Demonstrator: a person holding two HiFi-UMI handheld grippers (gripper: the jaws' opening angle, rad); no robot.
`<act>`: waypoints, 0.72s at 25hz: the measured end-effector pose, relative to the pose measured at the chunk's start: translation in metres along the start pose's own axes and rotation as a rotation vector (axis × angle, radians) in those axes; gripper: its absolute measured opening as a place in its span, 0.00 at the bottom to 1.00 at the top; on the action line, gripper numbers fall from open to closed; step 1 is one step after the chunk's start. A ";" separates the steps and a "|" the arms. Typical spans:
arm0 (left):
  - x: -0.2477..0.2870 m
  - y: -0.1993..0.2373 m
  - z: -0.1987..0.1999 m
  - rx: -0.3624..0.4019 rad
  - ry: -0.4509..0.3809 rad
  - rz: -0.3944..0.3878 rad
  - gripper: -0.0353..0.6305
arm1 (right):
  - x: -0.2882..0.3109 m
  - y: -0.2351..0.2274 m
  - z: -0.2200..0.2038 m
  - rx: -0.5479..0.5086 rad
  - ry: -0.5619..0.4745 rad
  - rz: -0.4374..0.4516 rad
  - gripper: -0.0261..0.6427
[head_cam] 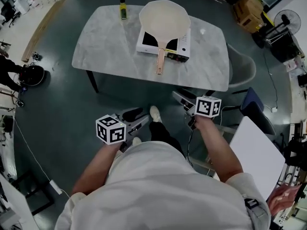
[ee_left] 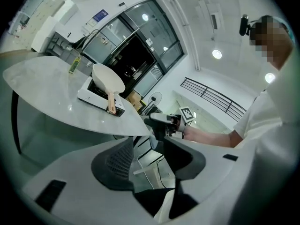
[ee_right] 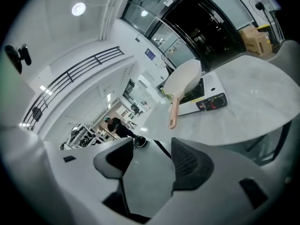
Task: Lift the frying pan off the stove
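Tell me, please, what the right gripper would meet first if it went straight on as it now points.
The right gripper would probably meet the table's near edge first, the frying pan handle beyond; depth is unclear.

The person wears a white shirt (head_cam: 163,186); each hand-held gripper (head_cam: 138,120) (head_cam: 182,98) bears a black-and-white marker cube (head_cam: 111,129).

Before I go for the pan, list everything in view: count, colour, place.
table: 1, grey marbled, centre
stove: 1, white, on the table
frying pan: 1, cream, copper-coloured handle, on the stove
bottle: 1, yellow-green, table's far edge
chair: 1, grey, right of table
cardboard box: 1, brown, far right
fan: 1, black, far right
left claw: 1, grey, open, empty, short of table
right claw: 1, grey, open, empty, short of table
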State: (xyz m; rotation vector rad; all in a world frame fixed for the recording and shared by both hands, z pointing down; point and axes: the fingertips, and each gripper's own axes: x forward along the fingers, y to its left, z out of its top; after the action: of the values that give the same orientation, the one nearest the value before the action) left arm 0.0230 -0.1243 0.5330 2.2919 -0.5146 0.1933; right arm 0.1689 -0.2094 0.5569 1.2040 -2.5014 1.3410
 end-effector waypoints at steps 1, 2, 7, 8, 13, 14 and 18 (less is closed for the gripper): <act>0.009 0.012 0.008 -0.017 0.002 0.008 0.35 | 0.016 -0.010 0.014 0.016 0.006 0.020 0.43; 0.019 0.024 0.016 -0.034 0.007 0.016 0.37 | 0.031 -0.021 0.028 0.038 0.014 0.042 0.44; 0.075 0.074 0.054 -0.106 0.032 0.052 0.43 | 0.097 -0.073 0.096 0.164 0.067 0.141 0.50; 0.086 0.083 0.061 -0.118 0.034 0.056 0.44 | 0.110 -0.080 0.107 0.180 0.080 0.160 0.51; 0.139 0.123 0.084 -0.207 0.023 0.075 0.46 | 0.170 -0.100 0.142 0.245 0.156 0.242 0.56; 0.148 0.130 0.088 -0.225 0.019 0.077 0.46 | 0.181 -0.101 0.145 0.261 0.174 0.255 0.57; 0.181 0.156 0.098 -0.283 0.025 0.067 0.46 | 0.218 -0.108 0.149 0.322 0.225 0.295 0.57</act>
State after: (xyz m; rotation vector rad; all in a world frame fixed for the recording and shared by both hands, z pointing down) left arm 0.1203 -0.3473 0.6198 1.9965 -0.5680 0.1698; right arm 0.1325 -0.4846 0.6223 0.6834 -2.4336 1.8897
